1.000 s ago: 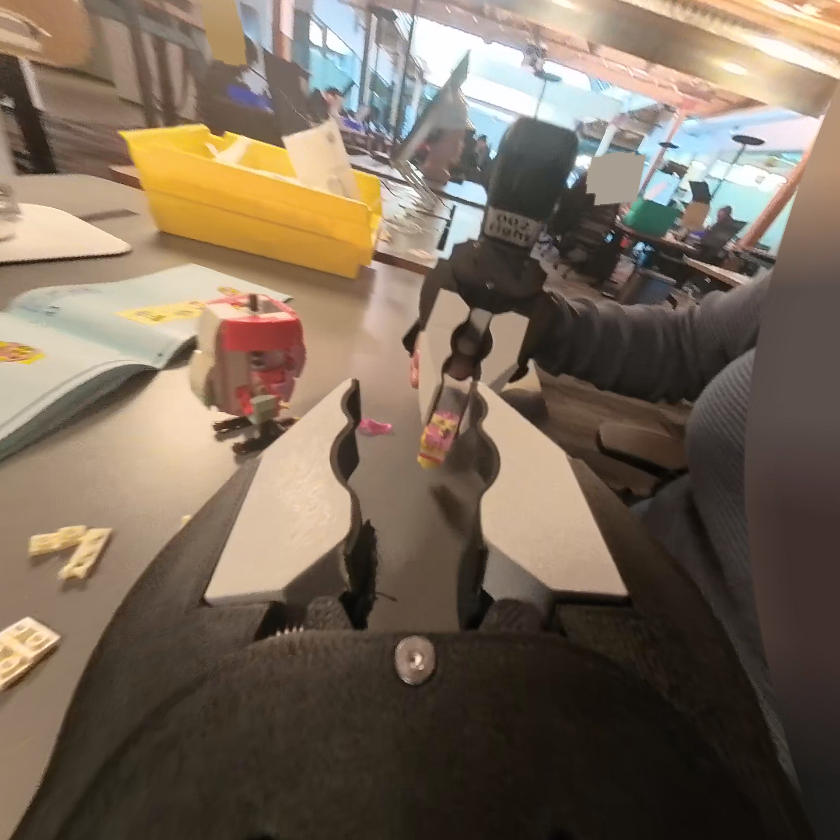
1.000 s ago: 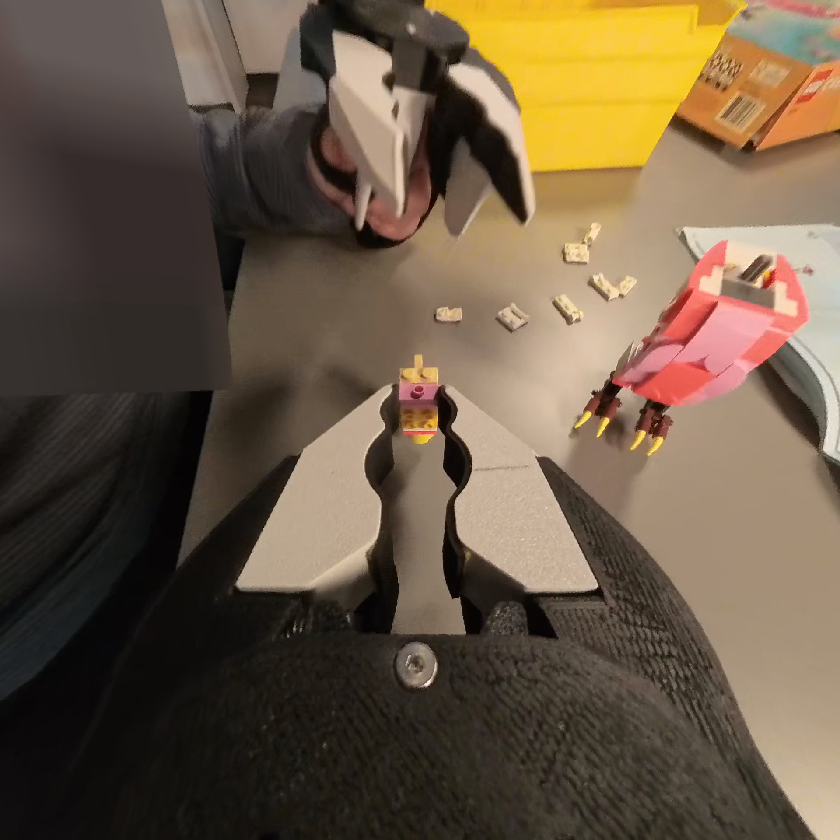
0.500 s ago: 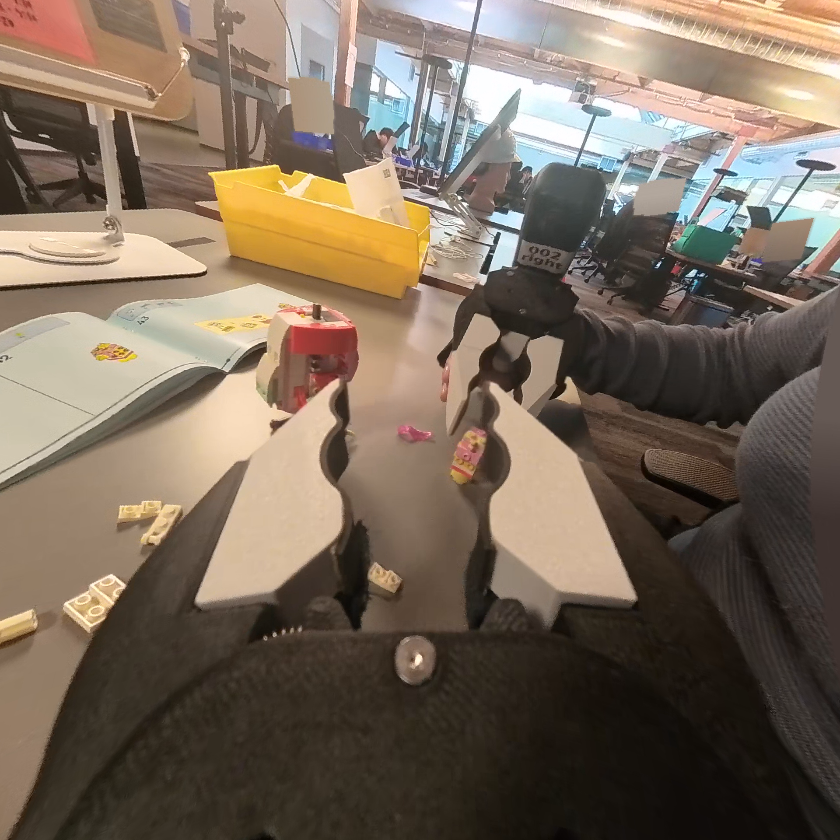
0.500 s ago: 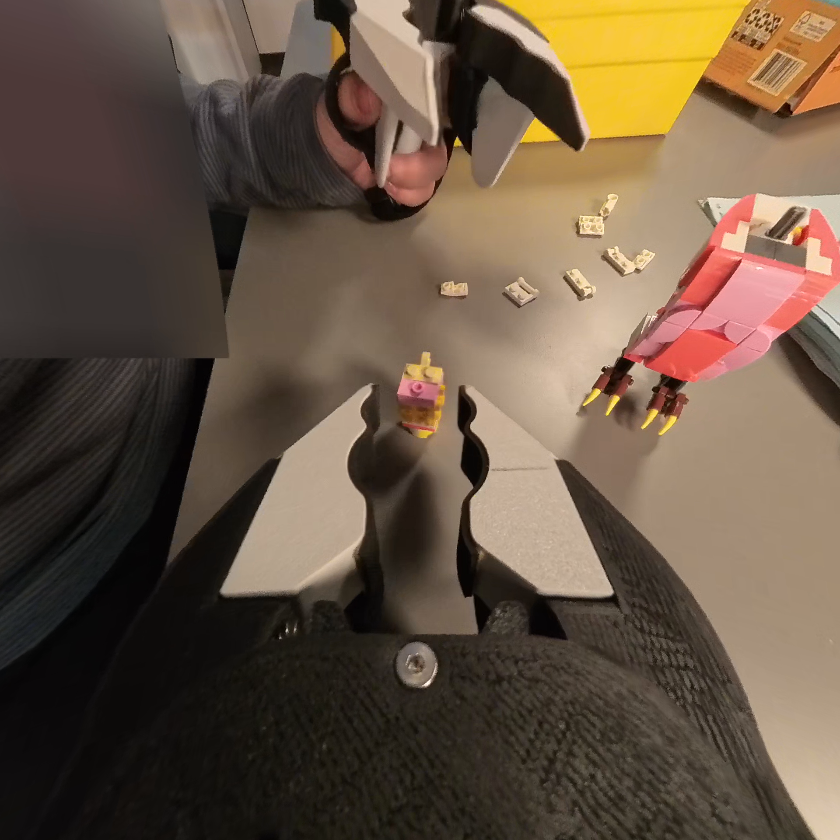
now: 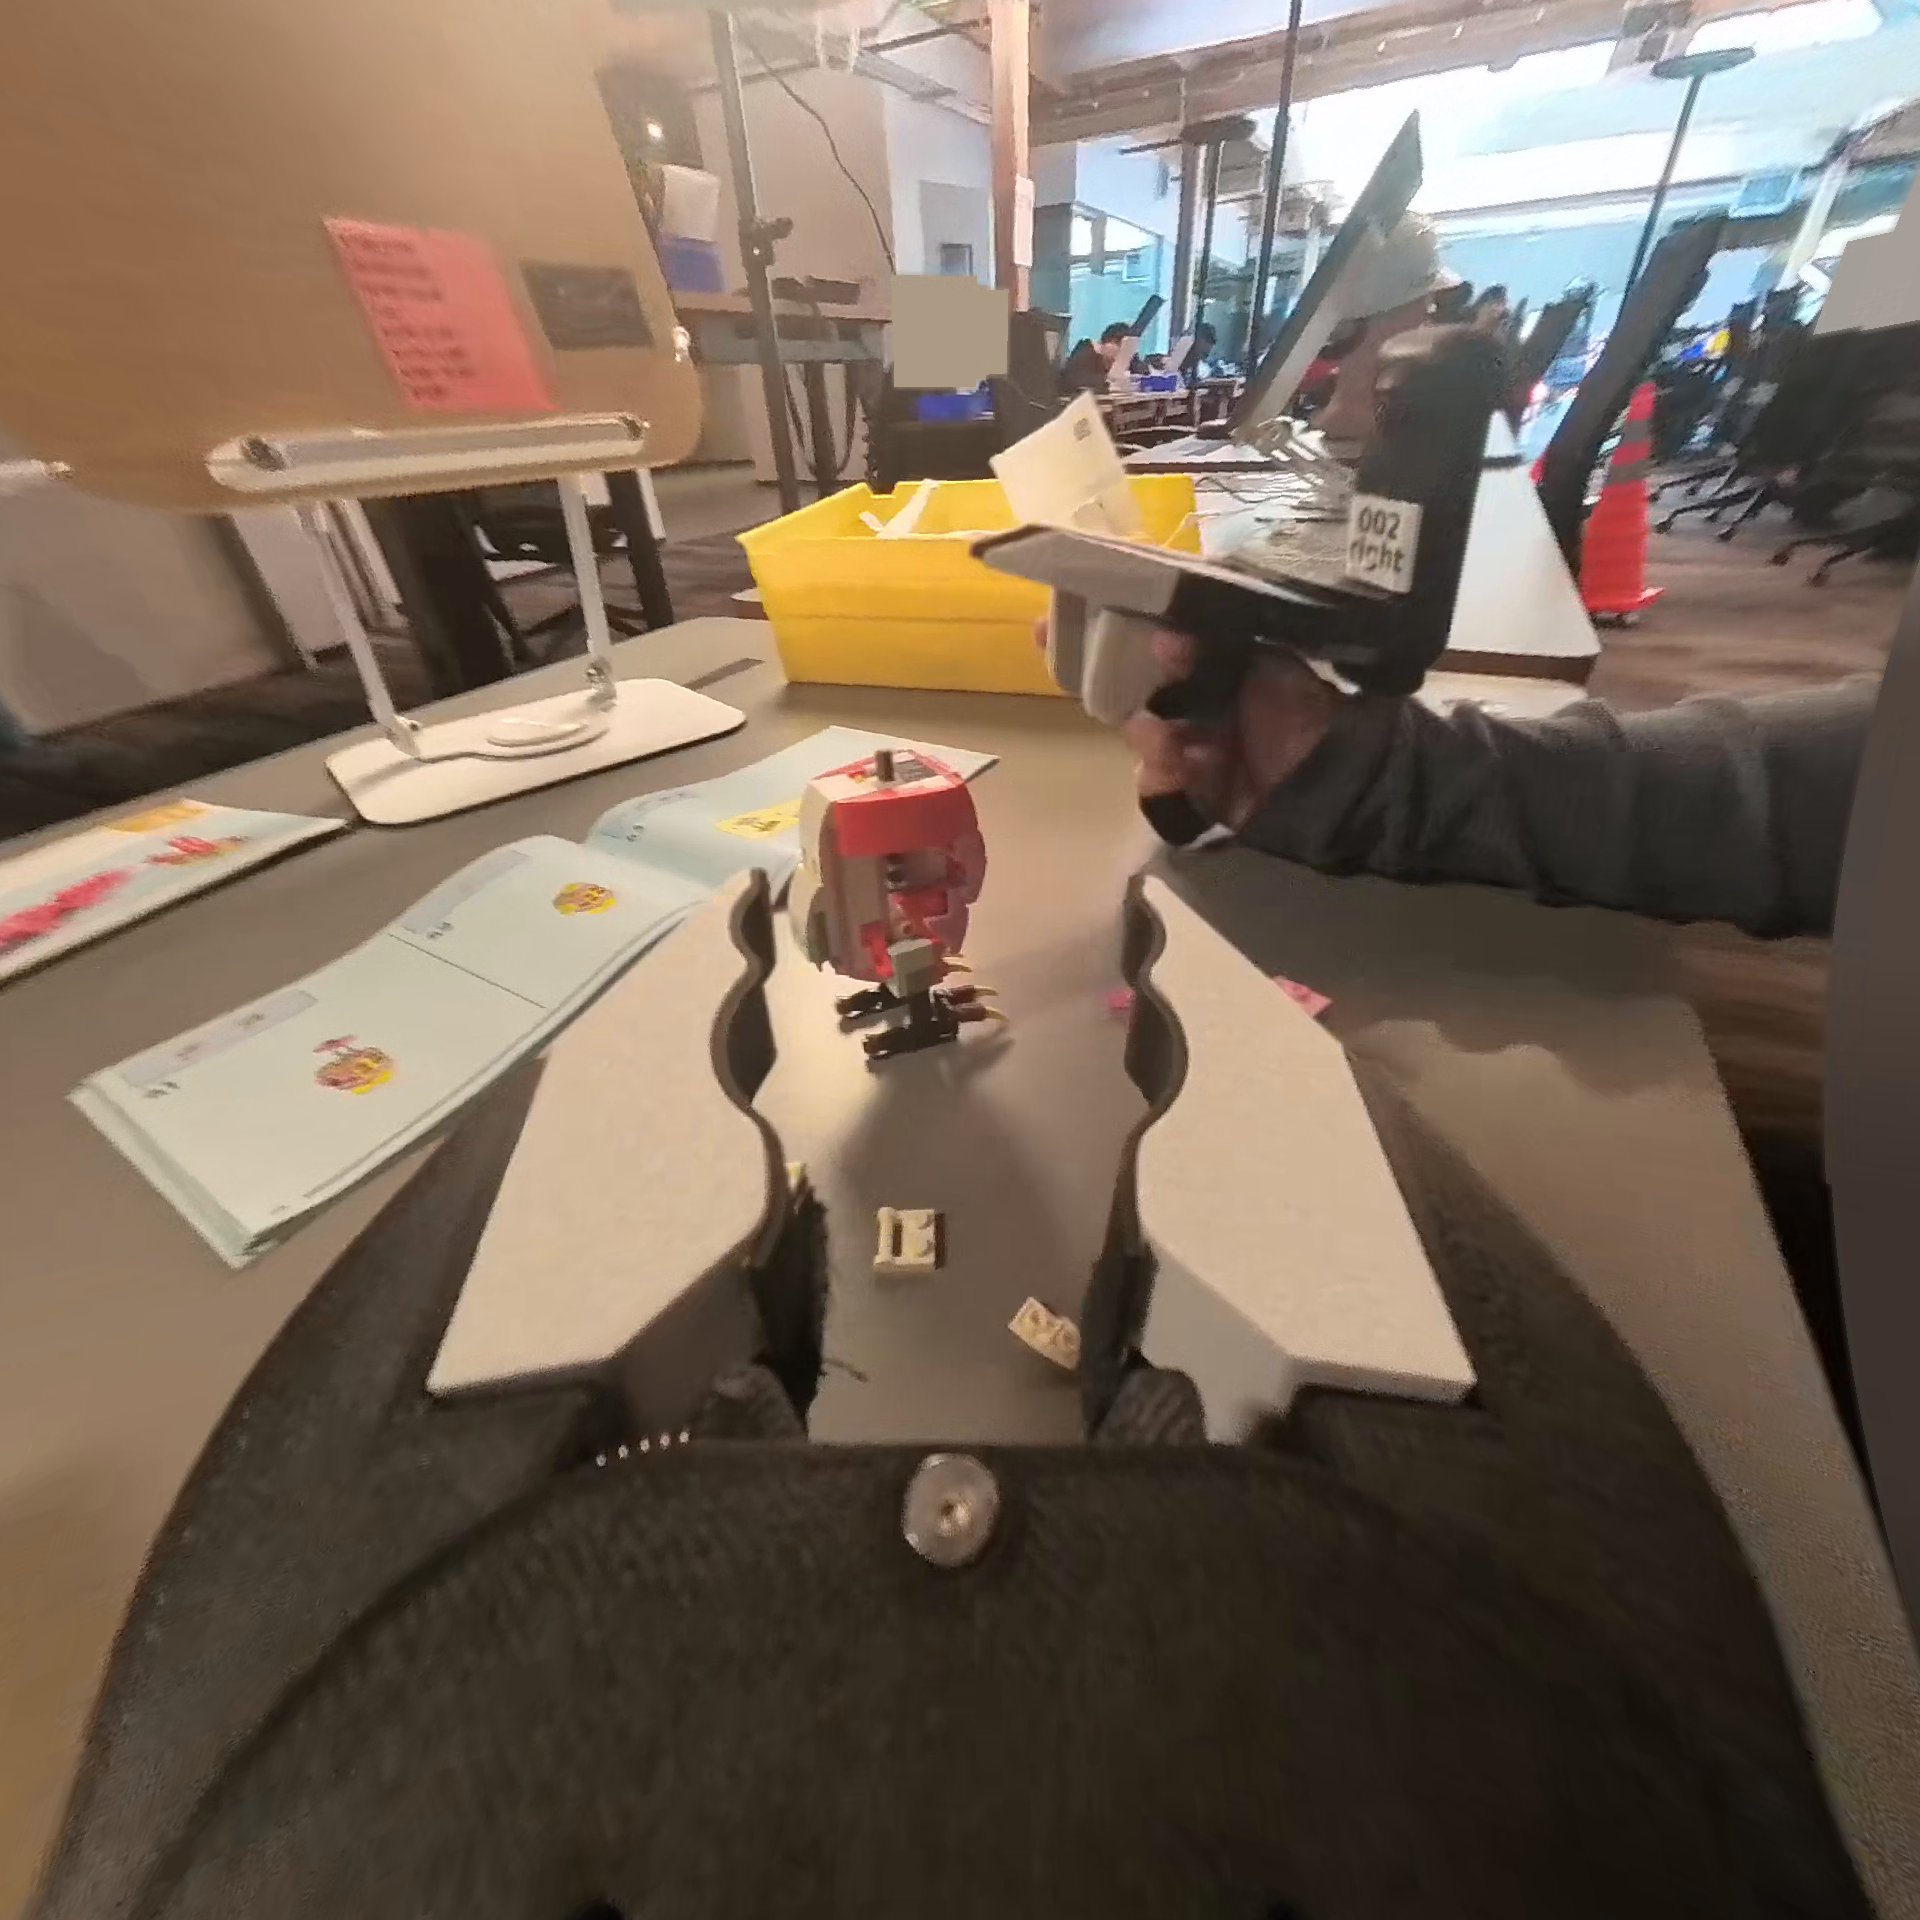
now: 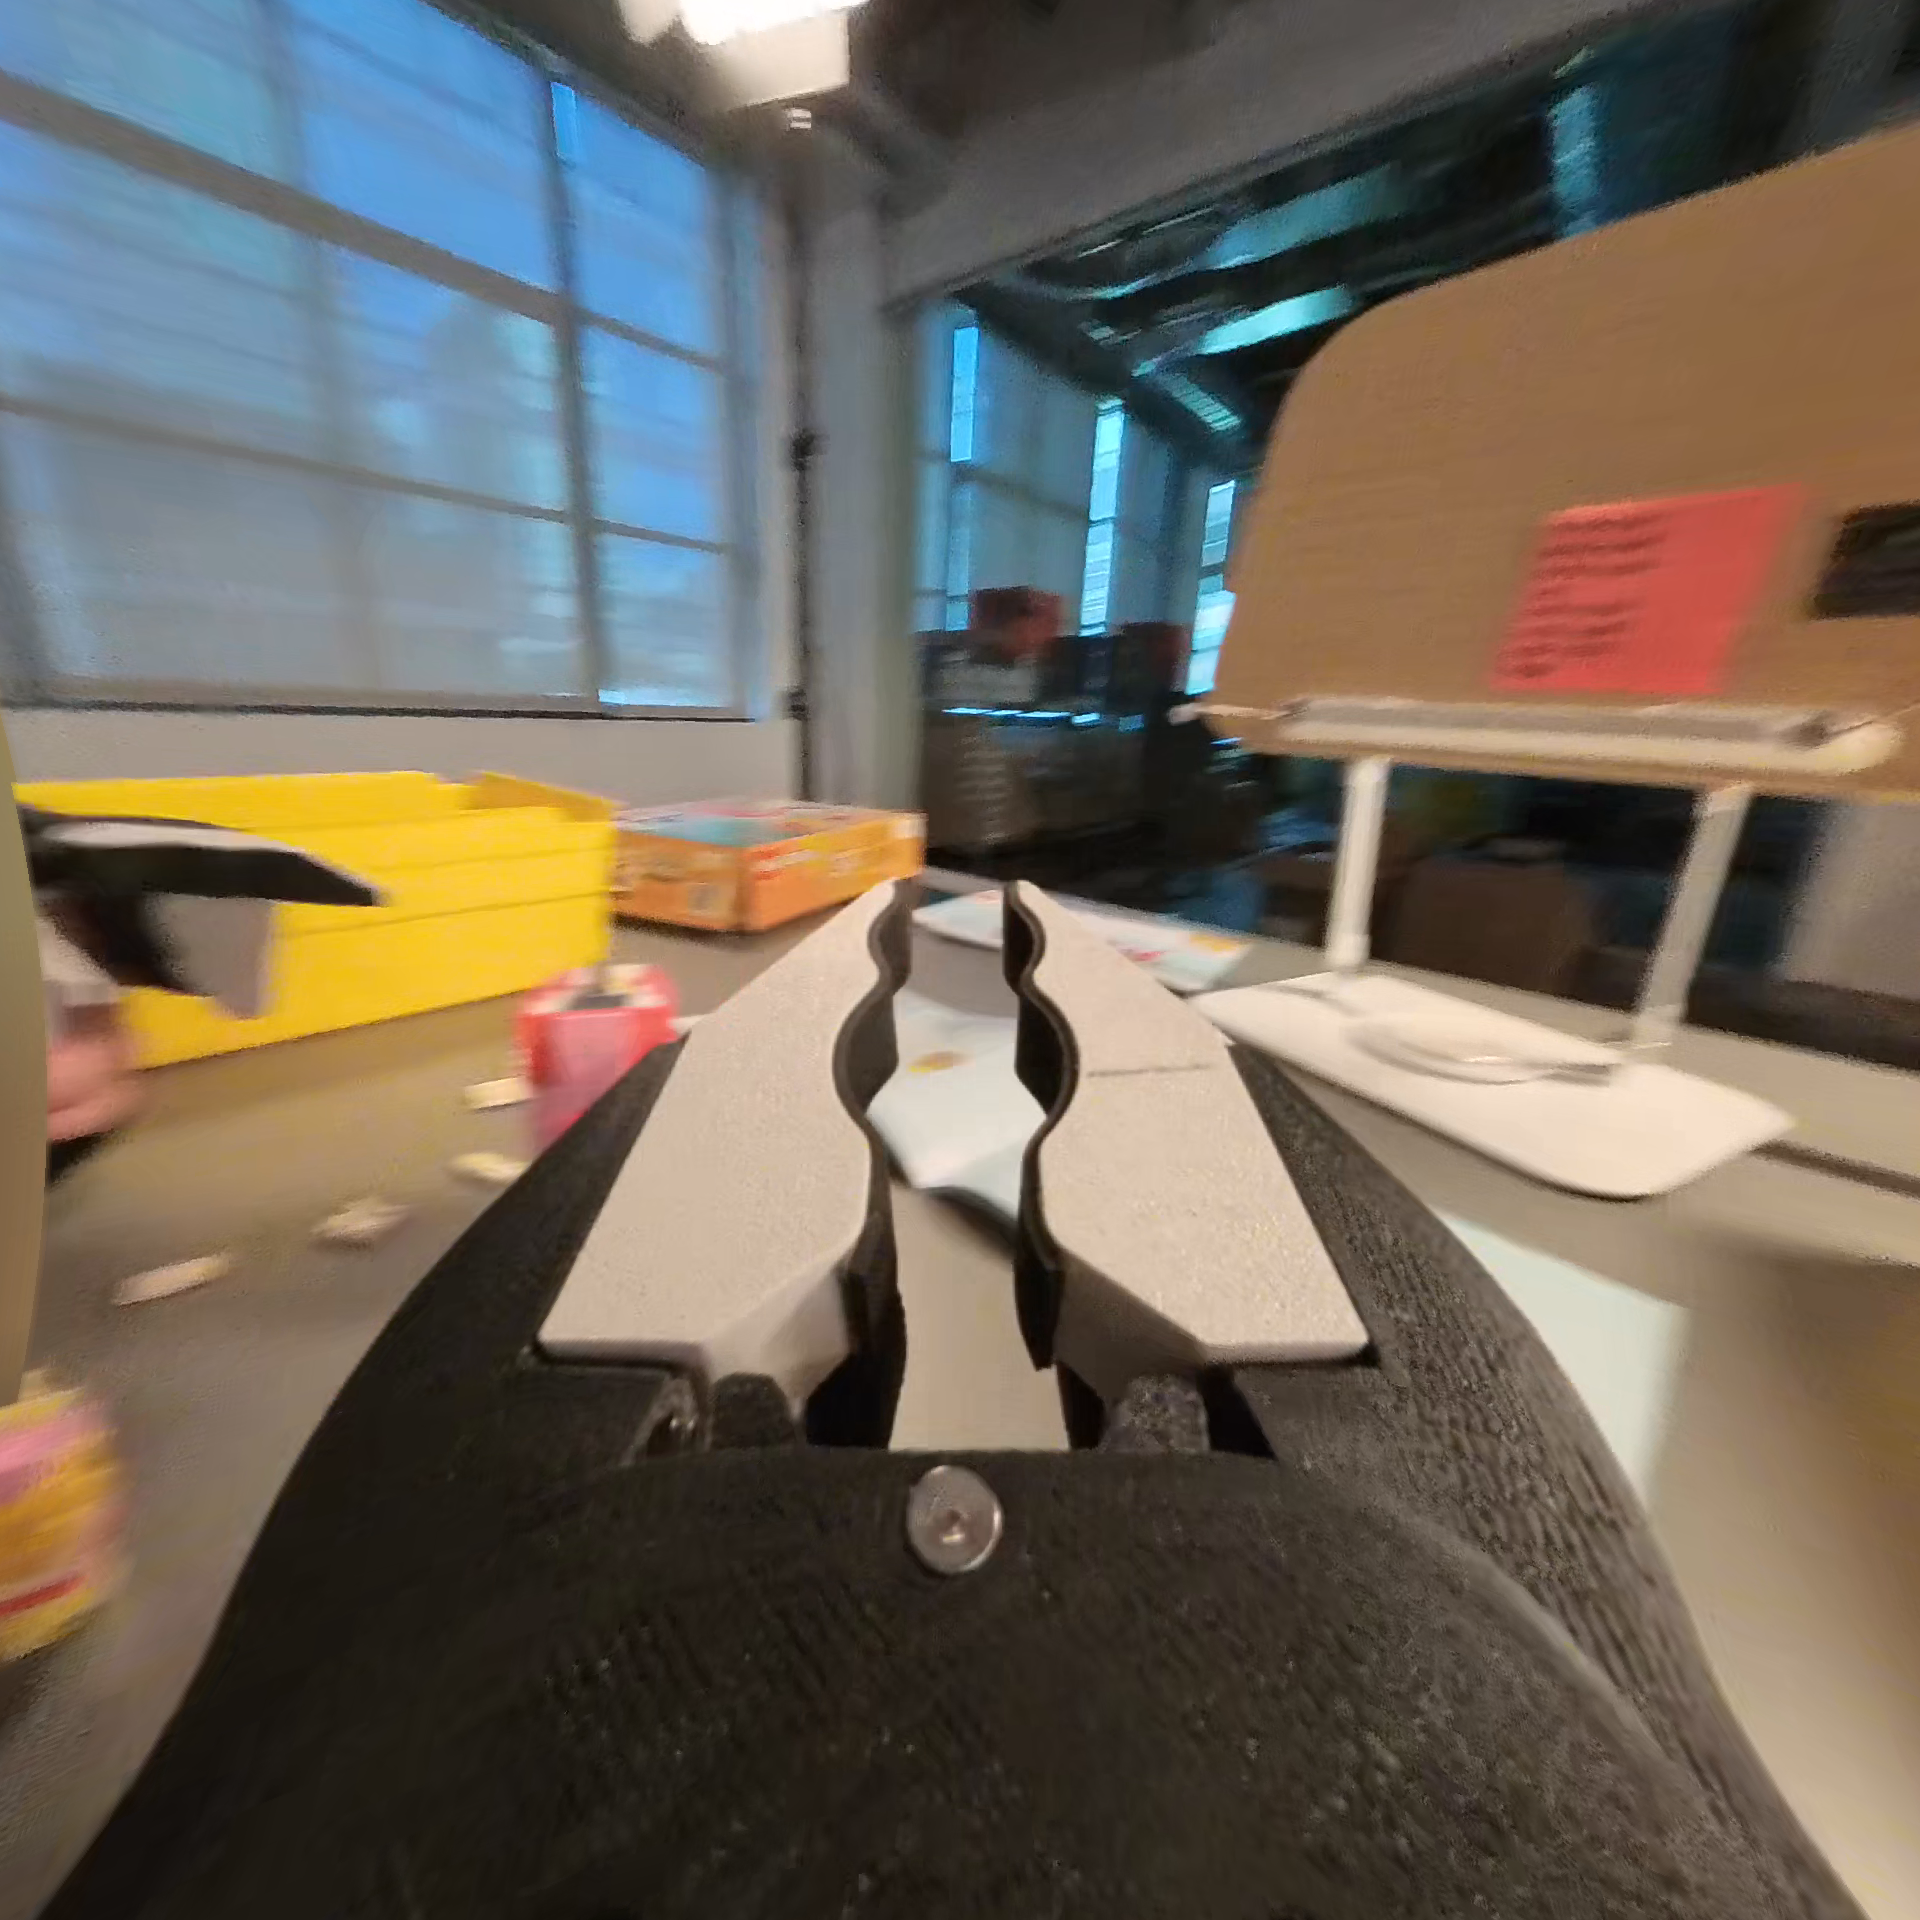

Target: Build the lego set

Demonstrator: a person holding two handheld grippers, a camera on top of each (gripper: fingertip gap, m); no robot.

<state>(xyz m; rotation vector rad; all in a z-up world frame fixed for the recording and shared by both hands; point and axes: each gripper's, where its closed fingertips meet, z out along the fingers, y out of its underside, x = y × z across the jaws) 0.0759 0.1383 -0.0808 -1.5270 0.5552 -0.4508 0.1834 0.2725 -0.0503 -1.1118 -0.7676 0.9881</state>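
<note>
Where right gripper (image 6: 954,914) pinched small pink-yellow brick piece (image 6: 47,1507) a second ago, fingers now narrowly parted on air, raised, piece lying on table (image 6: 312,1351). Left gripper (image 5: 945,904) spread wider, bracketing red brick bird (image 5: 888,894) without contact.

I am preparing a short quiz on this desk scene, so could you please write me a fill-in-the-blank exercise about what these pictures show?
1. The left gripper has its jaws wide apart, and ahead of them the red and pink brick-built bird figure stands on dark clawed ____.
2. The plastic storage bin at the far side of the grey table is coloured ____.
3. The right gripper has ____ between its fingers.
4. The light blue booklet lies ____ on the table.

Missing words: feet; yellow; nothing; open
</note>
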